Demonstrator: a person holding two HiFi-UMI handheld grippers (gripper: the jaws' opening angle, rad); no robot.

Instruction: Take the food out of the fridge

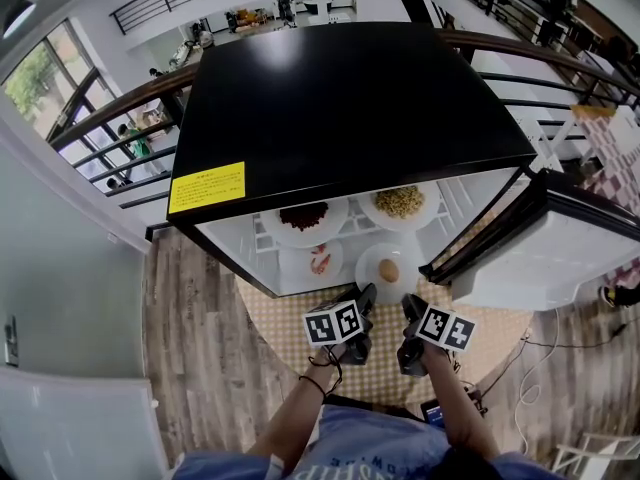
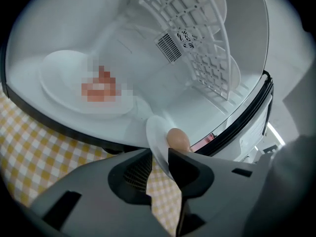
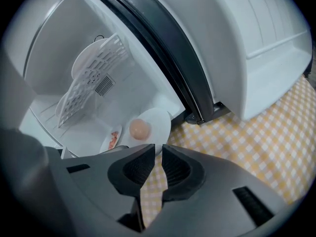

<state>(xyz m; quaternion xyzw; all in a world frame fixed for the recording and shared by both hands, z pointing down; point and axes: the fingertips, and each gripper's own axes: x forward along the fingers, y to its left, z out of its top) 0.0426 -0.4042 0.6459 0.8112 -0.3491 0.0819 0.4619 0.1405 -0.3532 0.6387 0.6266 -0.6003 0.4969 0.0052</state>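
Note:
A black mini fridge [image 1: 350, 98] stands open. At the front of its lower shelf lies a white plate [image 1: 372, 258] carrying a round tan bun [image 1: 388, 270]. My left gripper [image 1: 367, 293] is at the plate's near rim. In the left gripper view the plate [image 2: 155, 130] runs edge-on between the jaws, the bun [image 2: 177, 138] just beyond, and the left gripper [image 2: 159, 154] is shut on the rim. My right gripper [image 1: 410, 303] is at the same plate from the right. In the right gripper view its narrow jaws [image 3: 158, 149] pinch the rim of the plate [image 3: 158, 120] below the bun [image 3: 140, 129].
A second plate with red-and-white food [image 1: 320, 260] lies left of it. On the wire shelf [image 2: 197, 38] above are a plate of dark red food [image 1: 303, 215] and one of noodles [image 1: 400, 201]. The open door [image 1: 560, 248] hangs at right. A checkered mat [image 1: 290, 318] covers the floor.

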